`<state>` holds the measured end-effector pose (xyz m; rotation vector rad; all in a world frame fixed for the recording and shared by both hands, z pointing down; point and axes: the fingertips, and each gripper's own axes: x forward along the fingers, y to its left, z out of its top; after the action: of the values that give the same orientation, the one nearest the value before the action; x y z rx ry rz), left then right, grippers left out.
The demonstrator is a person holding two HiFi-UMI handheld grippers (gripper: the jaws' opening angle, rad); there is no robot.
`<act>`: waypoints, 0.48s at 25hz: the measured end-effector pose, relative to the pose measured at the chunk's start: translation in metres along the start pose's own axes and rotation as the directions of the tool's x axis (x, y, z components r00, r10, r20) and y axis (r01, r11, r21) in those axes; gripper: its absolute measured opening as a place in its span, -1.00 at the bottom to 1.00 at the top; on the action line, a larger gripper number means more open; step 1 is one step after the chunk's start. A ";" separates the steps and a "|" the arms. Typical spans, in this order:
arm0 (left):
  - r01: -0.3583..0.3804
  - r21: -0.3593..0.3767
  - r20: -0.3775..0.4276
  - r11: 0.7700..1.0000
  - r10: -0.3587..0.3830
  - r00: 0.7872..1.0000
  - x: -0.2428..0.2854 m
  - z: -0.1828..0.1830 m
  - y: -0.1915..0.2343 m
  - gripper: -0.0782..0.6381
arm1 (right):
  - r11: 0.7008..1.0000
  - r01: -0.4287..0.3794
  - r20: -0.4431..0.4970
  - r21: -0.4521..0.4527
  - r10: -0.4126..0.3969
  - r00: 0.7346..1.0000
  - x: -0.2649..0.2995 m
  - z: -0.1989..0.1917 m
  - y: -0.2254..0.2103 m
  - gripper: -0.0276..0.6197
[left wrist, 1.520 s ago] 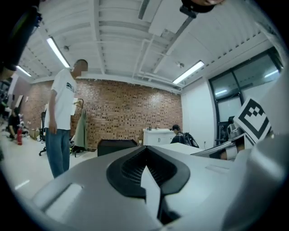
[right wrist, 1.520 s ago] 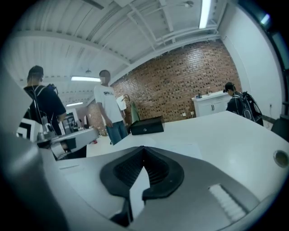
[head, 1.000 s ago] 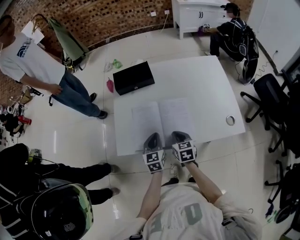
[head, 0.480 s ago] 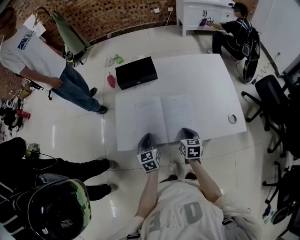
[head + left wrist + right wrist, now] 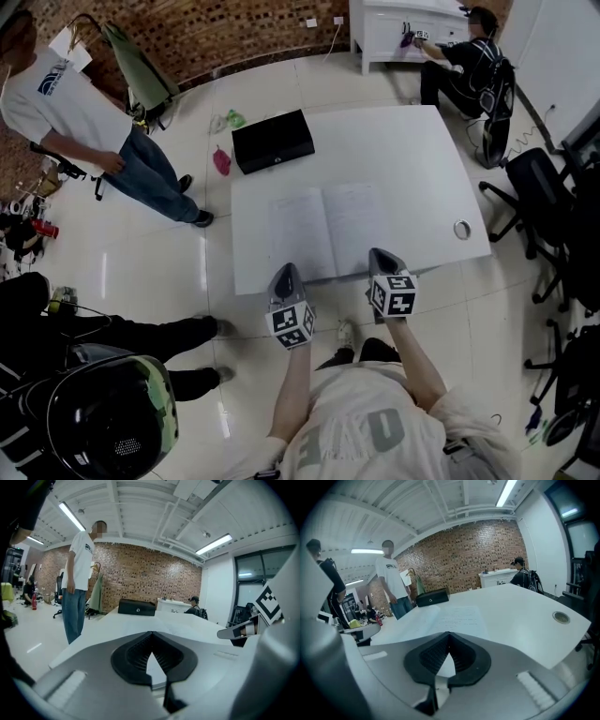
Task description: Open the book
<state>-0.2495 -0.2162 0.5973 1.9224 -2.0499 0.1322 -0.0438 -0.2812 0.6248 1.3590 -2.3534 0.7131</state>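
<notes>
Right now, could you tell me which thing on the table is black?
The box at the far left corner; the open book is white, the small ring grey.

I log this as an open office workroom: brick wall (image 5: 216, 37) along the top, white table (image 5: 394, 159) centre, black office chairs (image 5: 539, 187) at right, white cabinet (image 5: 384, 33) upper right, tube ceiling lights (image 5: 213, 544), glossy tiled floor (image 5: 122, 272).

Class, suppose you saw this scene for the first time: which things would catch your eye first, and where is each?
An open book lies flat near the front edge of the white table, pale pages spread. A black box stands out at the table's far left corner. At the near edge, the left gripper and right gripper hover shut and empty.
</notes>
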 end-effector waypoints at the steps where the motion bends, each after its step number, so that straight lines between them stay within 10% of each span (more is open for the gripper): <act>1: 0.015 0.012 0.034 1.000 -0.016 0.999 -0.005 0.010 -0.002 -0.74 | 1.000 -0.019 0.023 0.003 0.019 1.000 -0.006 0.006 0.005 -0.90; 12: 0.053 0.070 0.283 0.996 -0.070 0.957 -0.170 0.055 -0.034 -0.74 | 0.992 -0.120 0.195 0.030 0.112 0.974 -0.162 -0.022 0.046 -0.90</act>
<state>-0.2194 -0.0731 0.4900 2.1481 -2.1823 -0.1047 -0.0042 -0.1354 0.5481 1.3728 -2.6016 0.6935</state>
